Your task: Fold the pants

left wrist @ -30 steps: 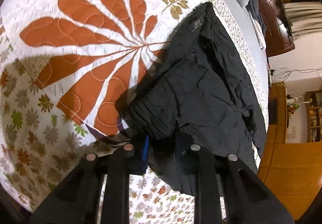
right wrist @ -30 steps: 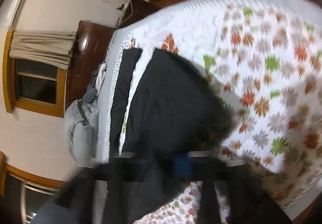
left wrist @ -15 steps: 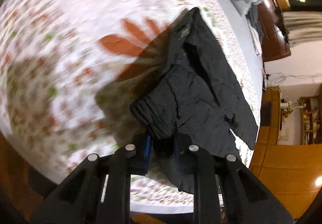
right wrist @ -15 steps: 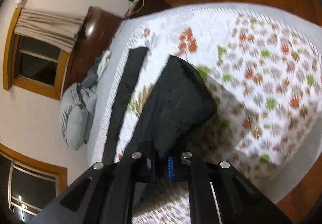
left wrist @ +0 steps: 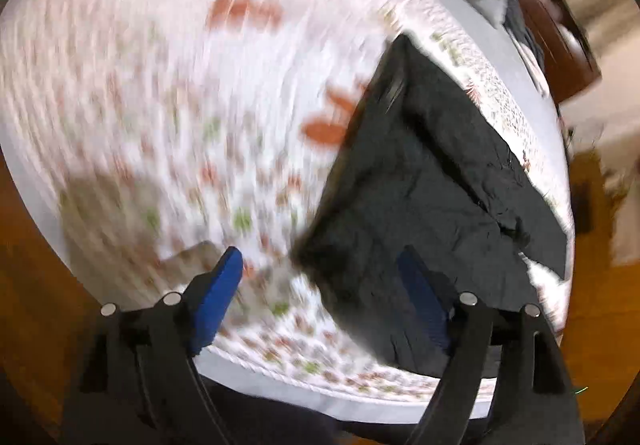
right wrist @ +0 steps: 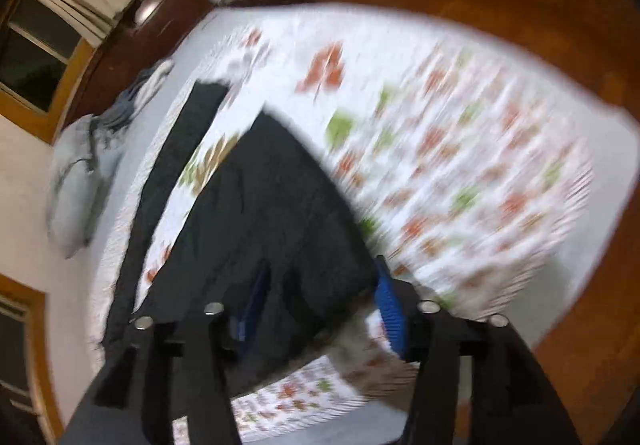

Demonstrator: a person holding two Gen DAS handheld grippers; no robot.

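The black pants (left wrist: 424,205) lie folded on the floral quilt (left wrist: 180,105), near the bed's front edge. My left gripper (left wrist: 320,265) is open, with its blue pads spread wide and the pants' near corner between and beyond them, not held. In the right wrist view the pants (right wrist: 264,213) lie in front of my right gripper (right wrist: 316,281), which is open, its blue pads apart over the cloth's near edge. Both views are motion-blurred.
A separate long black strip of cloth (right wrist: 168,181) lies along the far side of the bed. Grey pillows (right wrist: 80,165) sit at the head. A dark wooden cabinet (right wrist: 132,41) and curtained window stand beyond. Wooden floor (right wrist: 520,5) surrounds the bed.
Both grippers were shut on the pants' edge; now both have opened and let go. The pants have dropped flat onto the quilt, and both grippers have pulled back towards the bed's edge.
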